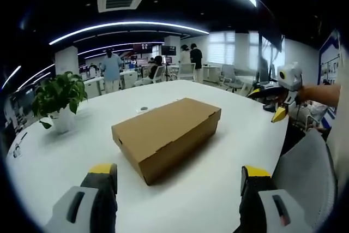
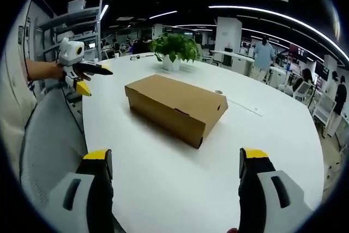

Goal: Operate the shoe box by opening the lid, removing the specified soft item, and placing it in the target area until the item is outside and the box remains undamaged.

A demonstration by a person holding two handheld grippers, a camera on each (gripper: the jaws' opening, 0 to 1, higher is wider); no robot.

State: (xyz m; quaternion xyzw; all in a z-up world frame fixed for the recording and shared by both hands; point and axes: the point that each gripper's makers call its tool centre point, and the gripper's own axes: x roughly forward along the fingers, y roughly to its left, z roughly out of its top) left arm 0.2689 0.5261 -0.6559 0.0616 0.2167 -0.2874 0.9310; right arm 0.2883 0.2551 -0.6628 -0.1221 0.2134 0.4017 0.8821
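A brown cardboard shoe box (image 1: 166, 135) lies on the white table (image 1: 54, 156) with its lid down, so its contents are hidden. My left gripper (image 1: 179, 172) is open, its yellow-tipped jaws wide apart just short of the box's near corner. In the right gripper view the same box (image 2: 177, 107) lies ahead, and my right gripper (image 2: 175, 156) is open a little short of it, nothing between its jaws. Each gripper also appears in the other's view, held up off the table's edge by a hand: the right gripper (image 1: 267, 103) and the left gripper (image 2: 95, 80).
A potted green plant (image 1: 57, 96) (image 2: 174, 47) stands on the table beyond the box. A small round object (image 1: 143, 109) lies near the box. A grey chair (image 1: 308, 167) (image 2: 49, 145) stands at the table's edge. Several people stand among desks far behind.
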